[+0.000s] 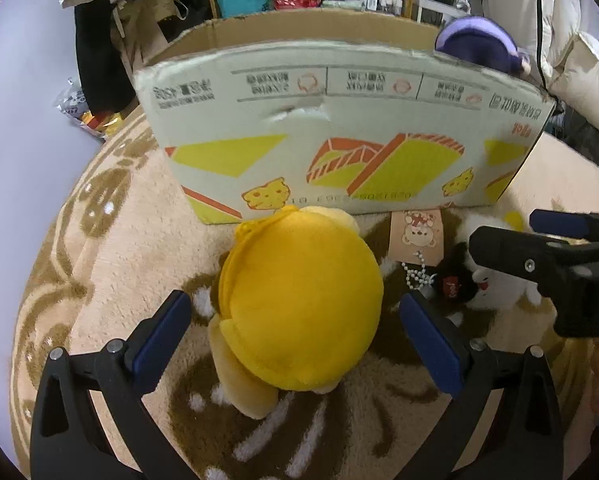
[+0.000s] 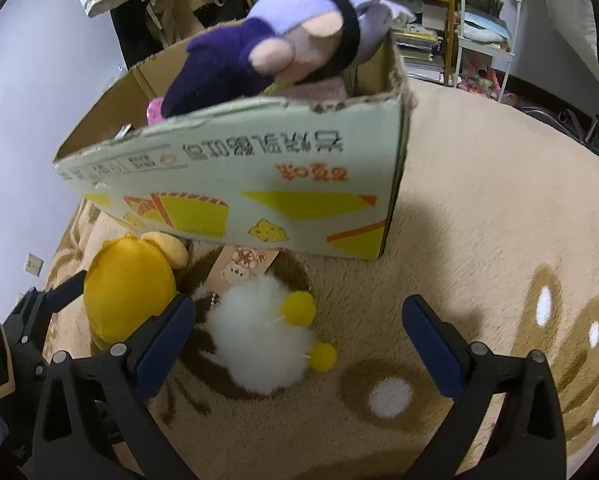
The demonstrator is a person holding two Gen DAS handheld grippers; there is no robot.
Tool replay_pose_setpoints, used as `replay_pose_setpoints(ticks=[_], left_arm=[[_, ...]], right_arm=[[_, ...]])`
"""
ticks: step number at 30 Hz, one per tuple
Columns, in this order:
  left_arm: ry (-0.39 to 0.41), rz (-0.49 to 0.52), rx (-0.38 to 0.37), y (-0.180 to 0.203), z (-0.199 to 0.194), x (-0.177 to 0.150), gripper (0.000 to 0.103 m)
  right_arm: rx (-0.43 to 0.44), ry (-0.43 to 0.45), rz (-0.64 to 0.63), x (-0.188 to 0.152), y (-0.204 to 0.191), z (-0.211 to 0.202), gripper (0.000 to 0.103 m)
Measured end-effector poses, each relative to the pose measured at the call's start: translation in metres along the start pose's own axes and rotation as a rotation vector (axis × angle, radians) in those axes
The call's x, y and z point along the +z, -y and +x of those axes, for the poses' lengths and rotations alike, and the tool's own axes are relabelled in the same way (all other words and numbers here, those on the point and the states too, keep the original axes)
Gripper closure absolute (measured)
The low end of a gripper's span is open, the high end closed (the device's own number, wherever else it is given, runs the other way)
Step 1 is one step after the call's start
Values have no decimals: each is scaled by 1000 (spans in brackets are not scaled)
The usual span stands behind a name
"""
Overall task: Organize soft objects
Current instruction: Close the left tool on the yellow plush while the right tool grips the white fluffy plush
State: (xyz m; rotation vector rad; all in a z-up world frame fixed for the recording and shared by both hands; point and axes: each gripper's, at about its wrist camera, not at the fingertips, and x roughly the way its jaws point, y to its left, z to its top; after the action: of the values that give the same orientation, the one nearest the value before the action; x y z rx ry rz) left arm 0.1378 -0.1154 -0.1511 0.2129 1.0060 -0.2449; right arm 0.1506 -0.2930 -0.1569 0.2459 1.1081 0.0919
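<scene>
Left wrist view: the left tongs (image 1: 295,334) gape wide around the yellow plush (image 1: 303,312) on the rug (image 1: 99,248), before the cardboard box (image 1: 339,136).

Right wrist view: the right tongs (image 2: 299,344) stand wide open, empty, beside the white fluffy toy (image 2: 255,340); a purple plush (image 2: 283,40) tops the box.

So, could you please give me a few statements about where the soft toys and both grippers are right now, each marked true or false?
1. The left gripper is open around the yellow plush. True.
2. The white fluffy toy is inside the cardboard box. False: it lies on the rug in front of the box.
3. The purple plush sticks out over the box's rim. True.
4. The right gripper is shut on the white fluffy toy. False: it is open and holds nothing.
</scene>
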Motion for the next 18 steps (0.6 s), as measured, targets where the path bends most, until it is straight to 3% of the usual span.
replay_pose_setpoints(ticks=[4, 9, 11, 13, 14, 18], left_arm=[[-7, -3, 4, -2, 7, 0, 1], [-33, 25, 25, 2, 19, -3, 1], [-38, 33, 33, 3, 22, -3, 1], [-43, 36, 31, 3, 24, -5, 8], [-51, 36, 20, 3, 26, -5, 14], [-36, 31, 10, 2, 26, -6, 24]], right_arm=[[-9, -10, -10, 0, -3, 3, 0], [18, -52, -22, -4, -7, 11, 16], [19, -73, -34, -6, -10, 16, 27], [20, -73, -45, -6, -11, 17, 29], [16, -63, -58, -6, -14, 16, 35], [35, -50, -93, -7, -20, 17, 50]])
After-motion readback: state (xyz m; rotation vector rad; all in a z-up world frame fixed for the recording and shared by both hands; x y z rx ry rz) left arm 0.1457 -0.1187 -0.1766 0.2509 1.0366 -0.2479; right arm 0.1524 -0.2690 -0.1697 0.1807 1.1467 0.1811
